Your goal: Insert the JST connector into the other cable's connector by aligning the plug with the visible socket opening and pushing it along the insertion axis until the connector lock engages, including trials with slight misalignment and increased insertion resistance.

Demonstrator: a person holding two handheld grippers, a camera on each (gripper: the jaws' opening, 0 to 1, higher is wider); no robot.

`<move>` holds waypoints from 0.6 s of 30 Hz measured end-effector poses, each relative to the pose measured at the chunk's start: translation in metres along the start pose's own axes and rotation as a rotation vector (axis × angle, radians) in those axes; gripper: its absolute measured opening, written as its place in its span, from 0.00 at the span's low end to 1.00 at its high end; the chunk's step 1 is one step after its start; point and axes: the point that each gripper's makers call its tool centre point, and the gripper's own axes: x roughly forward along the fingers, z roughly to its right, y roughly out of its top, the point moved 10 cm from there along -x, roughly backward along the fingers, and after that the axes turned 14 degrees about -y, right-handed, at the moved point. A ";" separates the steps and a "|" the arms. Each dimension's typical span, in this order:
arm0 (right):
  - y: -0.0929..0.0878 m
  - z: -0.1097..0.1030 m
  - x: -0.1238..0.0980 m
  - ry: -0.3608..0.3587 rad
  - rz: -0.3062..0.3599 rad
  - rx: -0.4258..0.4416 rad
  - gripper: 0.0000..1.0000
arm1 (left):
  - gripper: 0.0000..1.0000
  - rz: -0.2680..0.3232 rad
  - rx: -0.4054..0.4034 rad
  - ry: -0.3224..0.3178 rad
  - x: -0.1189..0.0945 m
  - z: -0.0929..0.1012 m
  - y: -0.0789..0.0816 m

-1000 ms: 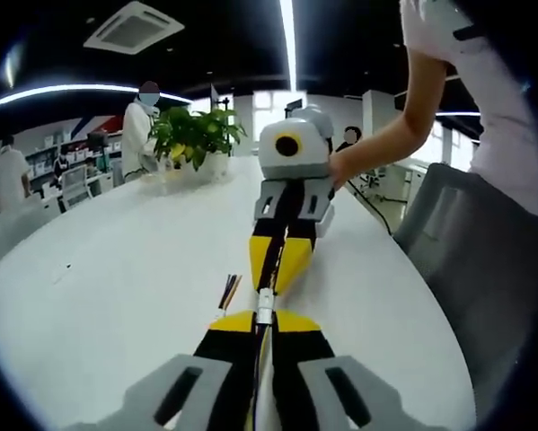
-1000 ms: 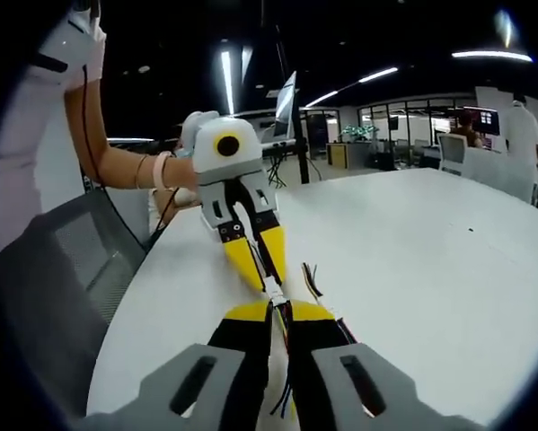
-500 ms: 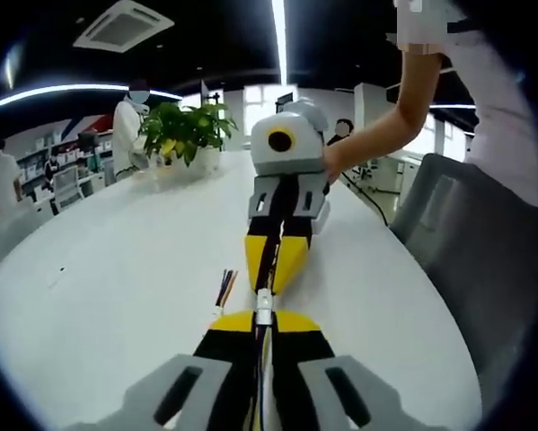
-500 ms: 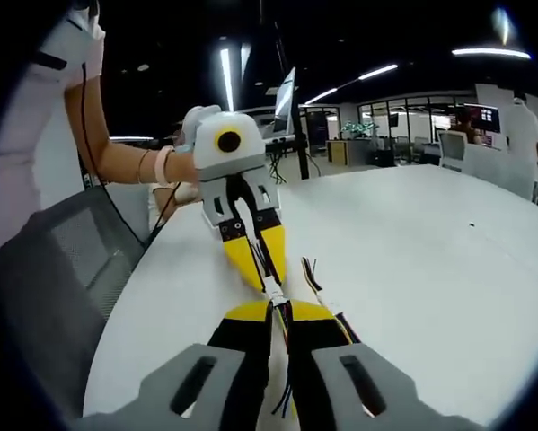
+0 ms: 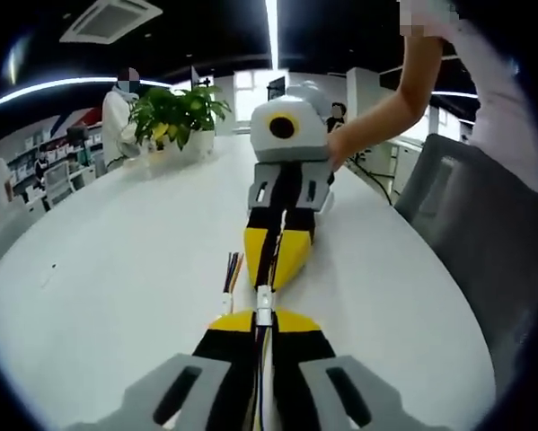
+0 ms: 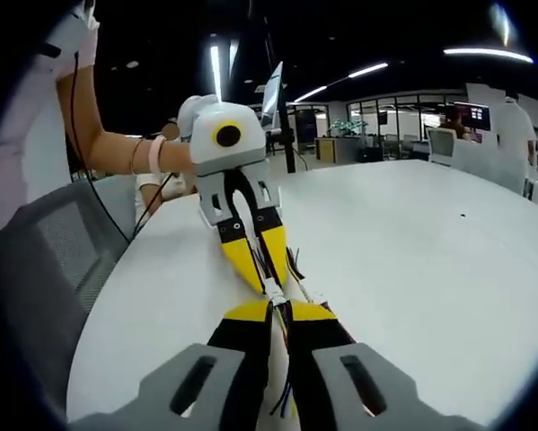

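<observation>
1. Notably, the left gripper view showed a potted plant point(image 5: 174, 117) far across the white table point(image 5: 107, 269); the right gripper view showed an office chair point(image 6: 44, 278) instead.
2. Both the left gripper point(image 5: 263, 316) and the right gripper point(image 6: 278, 306) were closed on the white connector point(image 5: 263, 298), tip to tip above the table.
3. Loose coloured wires point(image 5: 231, 269) lay just beside the jaws.

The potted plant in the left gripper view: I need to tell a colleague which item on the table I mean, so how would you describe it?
Start at the big white table and follow it to its far end. There stands the potted plant, bushy green leaves in a white pot, with a person in white just behind it. It is the one green, leafy thing on the table.
</observation>
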 end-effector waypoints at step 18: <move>-0.010 0.000 0.003 -0.021 -0.011 0.010 0.03 | 0.00 -0.022 -0.025 0.023 0.007 -0.001 -0.008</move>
